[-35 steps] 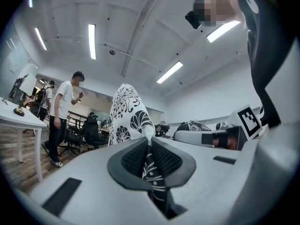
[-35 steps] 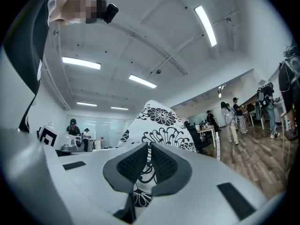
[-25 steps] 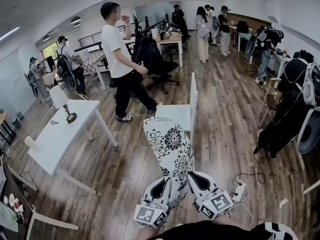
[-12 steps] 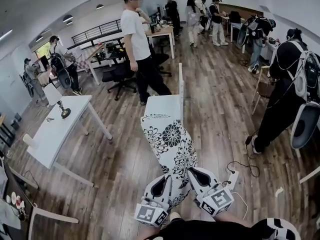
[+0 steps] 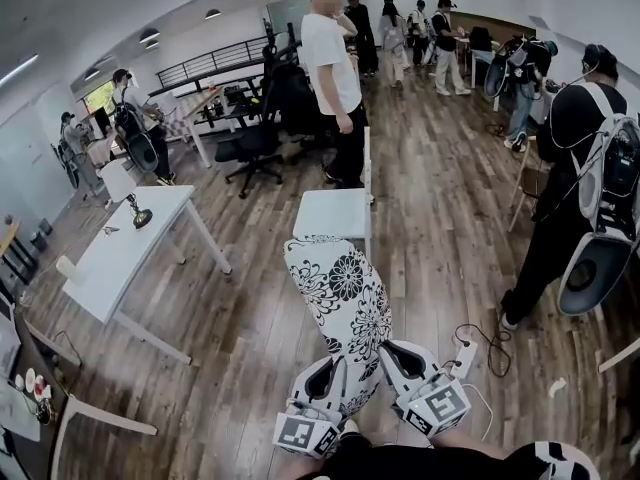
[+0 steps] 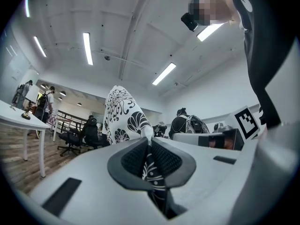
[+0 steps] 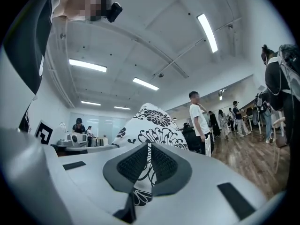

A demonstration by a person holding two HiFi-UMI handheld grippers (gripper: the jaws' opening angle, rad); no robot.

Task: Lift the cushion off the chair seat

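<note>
My left gripper (image 5: 330,373) and right gripper (image 5: 395,358) were pale grey shells with black textured pads (image 7: 133,163) and black-and-white marker cubes (image 5: 300,431) (my clothing (image 5: 420,463) was black).

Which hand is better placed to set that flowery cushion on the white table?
Probably left: both the left gripper and right gripper clamp the cushion, but the table stands on the left side.

The white cushion (image 5: 345,293) with a black flower print is held up in the air, lengthwise, its far end pointing at the white chair (image 5: 335,213) just beyond.
</note>
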